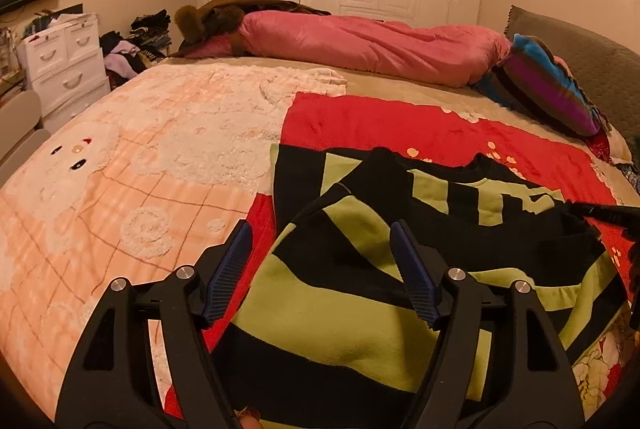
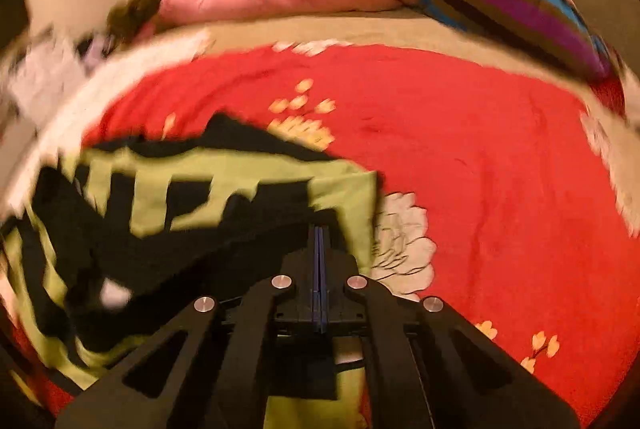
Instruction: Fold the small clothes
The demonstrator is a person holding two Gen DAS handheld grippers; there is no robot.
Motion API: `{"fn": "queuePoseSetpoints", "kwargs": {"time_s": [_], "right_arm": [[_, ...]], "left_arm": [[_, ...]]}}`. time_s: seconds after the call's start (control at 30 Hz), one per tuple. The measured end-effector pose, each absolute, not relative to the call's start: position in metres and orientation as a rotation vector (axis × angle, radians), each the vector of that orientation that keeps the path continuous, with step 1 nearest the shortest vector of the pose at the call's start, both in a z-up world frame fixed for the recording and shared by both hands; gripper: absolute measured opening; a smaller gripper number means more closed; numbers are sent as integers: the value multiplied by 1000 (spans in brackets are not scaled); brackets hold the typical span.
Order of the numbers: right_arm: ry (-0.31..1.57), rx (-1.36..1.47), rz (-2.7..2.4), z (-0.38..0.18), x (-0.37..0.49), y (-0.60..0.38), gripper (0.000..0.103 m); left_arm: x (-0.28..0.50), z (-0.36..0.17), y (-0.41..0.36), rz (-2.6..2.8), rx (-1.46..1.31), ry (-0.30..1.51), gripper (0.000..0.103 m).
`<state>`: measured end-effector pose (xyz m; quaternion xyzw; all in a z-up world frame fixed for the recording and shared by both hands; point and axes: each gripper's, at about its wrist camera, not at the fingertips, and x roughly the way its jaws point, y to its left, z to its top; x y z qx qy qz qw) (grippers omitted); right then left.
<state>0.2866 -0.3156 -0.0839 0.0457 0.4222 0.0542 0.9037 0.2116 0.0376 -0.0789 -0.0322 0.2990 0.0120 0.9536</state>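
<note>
Your right gripper [image 2: 320,241], fingers pinching the striped sweater [image 2: 168,197] at lower centre, lifts its edge to fold, while your left gripper [image 1: 320,253] hovers with fingers spread.

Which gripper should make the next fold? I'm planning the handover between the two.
Probably the right. The right gripper is shut at the green-and-black striped sweater's edge, though blur hides whether it pinches cloth. The left gripper hangs open above the sweater, gripping nothing.
</note>
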Motion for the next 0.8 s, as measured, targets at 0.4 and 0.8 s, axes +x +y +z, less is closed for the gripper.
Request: {"fn": "queuePoseSetpoints", "kwargs": {"time_s": [0.4, 0.8], "right_arm": [[902, -16, 208, -86, 278, -290, 59], [869, 142, 190, -68, 282, -332, 1]], "left_arm": [[226, -70, 32, 13, -23, 595, 77], [256, -92, 17, -36, 11, 716, 20]]}}
